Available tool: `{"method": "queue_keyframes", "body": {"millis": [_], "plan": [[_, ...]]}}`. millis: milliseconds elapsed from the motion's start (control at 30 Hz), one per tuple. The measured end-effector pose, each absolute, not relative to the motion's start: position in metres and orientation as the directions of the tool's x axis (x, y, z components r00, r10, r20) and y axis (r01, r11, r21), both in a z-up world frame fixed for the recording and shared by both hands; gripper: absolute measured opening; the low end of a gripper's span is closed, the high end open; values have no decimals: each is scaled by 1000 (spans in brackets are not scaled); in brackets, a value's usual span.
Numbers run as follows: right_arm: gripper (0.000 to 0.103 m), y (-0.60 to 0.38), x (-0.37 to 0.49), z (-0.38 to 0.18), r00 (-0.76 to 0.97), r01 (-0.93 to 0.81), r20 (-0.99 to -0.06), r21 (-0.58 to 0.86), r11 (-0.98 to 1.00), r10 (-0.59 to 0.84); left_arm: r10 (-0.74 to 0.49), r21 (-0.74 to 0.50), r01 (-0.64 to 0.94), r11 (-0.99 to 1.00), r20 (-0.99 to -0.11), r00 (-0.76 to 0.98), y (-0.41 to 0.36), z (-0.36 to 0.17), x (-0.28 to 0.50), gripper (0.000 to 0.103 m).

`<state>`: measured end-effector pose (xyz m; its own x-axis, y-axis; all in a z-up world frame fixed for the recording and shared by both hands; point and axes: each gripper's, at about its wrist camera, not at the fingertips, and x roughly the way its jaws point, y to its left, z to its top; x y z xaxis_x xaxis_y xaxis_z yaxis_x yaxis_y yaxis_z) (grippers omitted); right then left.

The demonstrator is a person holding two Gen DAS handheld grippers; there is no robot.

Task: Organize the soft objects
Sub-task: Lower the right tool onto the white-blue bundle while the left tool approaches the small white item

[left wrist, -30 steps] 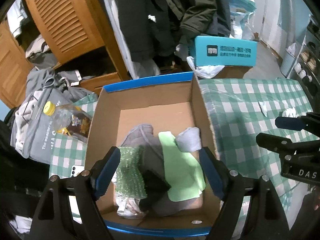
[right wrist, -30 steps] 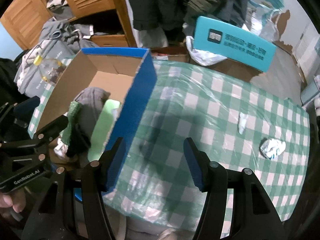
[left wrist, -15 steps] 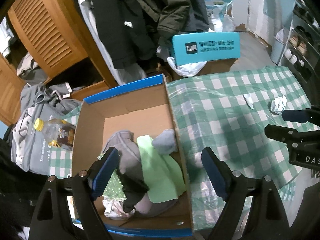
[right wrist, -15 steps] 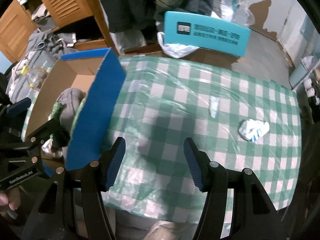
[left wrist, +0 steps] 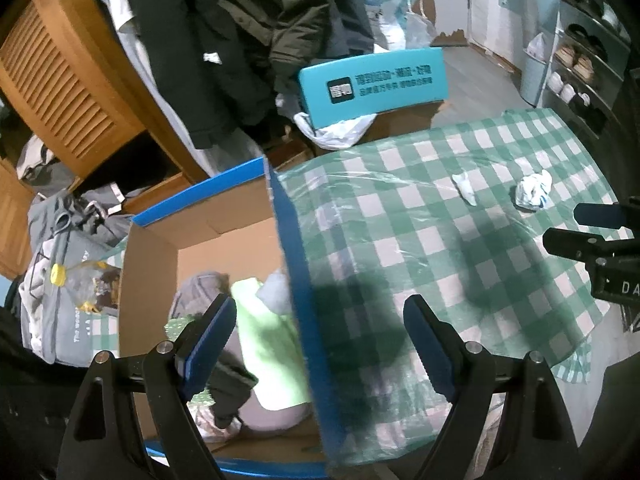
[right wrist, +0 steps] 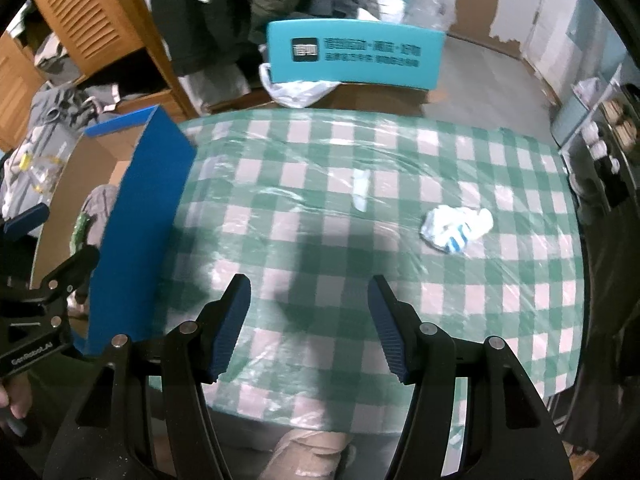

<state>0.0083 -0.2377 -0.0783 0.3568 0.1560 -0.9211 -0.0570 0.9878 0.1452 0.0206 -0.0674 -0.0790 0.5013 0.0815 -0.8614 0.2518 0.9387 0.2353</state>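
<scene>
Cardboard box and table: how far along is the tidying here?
Mostly done. The cardboard box already holds a green cloth and grey pieces. Neither the left gripper nor the right gripper holds anything; both are open. Left on the checked table: a crumpled white-and-blue item and a small white piece.

Green-and-white checked tablecloth (right wrist: 320,184). Blue outside, plain brown inside on cardboard box (left wrist: 300,280). Lime-green cloth (left wrist: 268,344) and grey garment (left wrist: 200,288) within. White-and-blue crumpled cloth (right wrist: 456,228). Teal sign (right wrist: 356,56), dark lettering.
</scene>
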Motion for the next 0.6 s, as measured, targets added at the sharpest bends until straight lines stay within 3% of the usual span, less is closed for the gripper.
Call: {"method": "queue_keyframes", "body": {"millis": [600], "plan": [[60,-317,9,-106,299,101,-950,129,986,94,42,175,296,939,-913,406,-120,-109,48,87]]}}
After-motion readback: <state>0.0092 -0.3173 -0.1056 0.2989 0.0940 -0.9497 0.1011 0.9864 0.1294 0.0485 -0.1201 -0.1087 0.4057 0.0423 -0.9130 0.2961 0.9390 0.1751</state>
